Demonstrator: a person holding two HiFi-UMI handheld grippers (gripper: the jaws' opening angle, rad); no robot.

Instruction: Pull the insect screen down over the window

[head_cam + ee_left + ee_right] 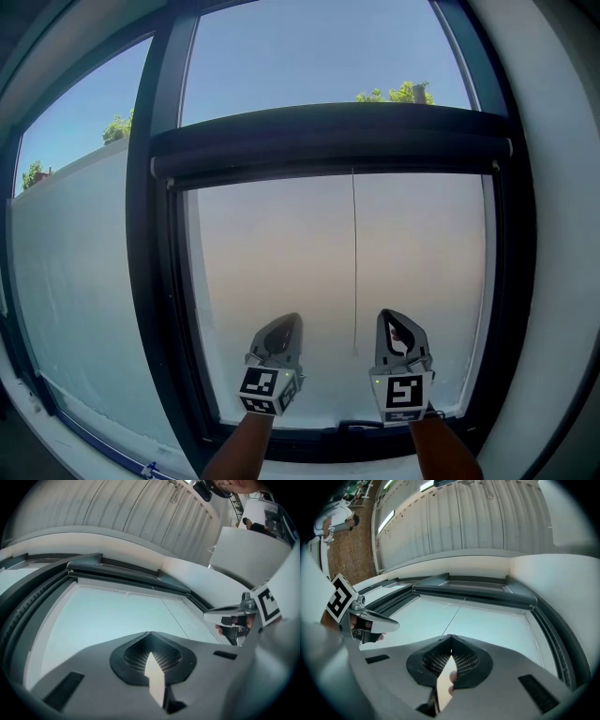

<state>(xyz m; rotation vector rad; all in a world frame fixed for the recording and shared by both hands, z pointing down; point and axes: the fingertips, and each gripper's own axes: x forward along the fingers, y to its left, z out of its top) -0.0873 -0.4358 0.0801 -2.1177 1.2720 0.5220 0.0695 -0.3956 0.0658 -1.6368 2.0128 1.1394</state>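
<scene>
The insect screen's dark cassette runs across the top of the window opening, with its pull bar right beneath it. A thin pull cord hangs from the bar down the frosted pane, ending just above and between my grippers. My left gripper and right gripper are raised side by side in front of the lower pane, both shut with nothing held. The left gripper view shows its jaws closed, pointing up at the cassette. The right gripper view shows the same: shut jaws, cassette, cord.
The dark window frame separates a fixed pane on the left. The sill lies just below my grippers and a white wall stands on the right. Each gripper shows in the other's view: the right gripper, the left gripper.
</scene>
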